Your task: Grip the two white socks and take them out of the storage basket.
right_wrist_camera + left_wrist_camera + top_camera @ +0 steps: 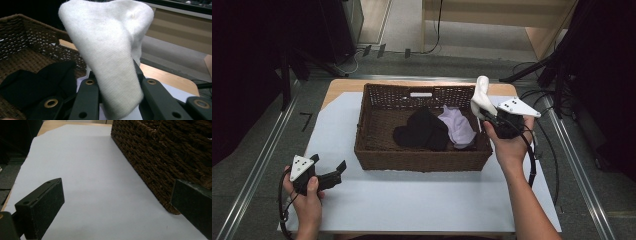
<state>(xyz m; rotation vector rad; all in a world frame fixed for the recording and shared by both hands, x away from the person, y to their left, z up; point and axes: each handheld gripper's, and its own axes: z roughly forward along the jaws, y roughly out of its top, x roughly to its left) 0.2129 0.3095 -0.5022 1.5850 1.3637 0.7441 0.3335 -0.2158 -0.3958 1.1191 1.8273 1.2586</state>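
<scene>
White sock (110,55) clamped in right gripper (490,116), held above wicker basket (422,160) rim. Left gripper (332,175) on table, jaws apart, nothing between them.

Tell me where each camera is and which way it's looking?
High view: sits above the person's side of the table, looking forward and down at the basket; both forearms, the left gripper and right gripper show.
Left gripper view: rides the left gripper, looking low along the white sheet beside the basket wall; its two open jaws show.
Right gripper view: rides the right gripper, looking over the basket; its jaws pinch a white sock.
Shared: the high view and right gripper view both show the sock and the black cloth.
</scene>
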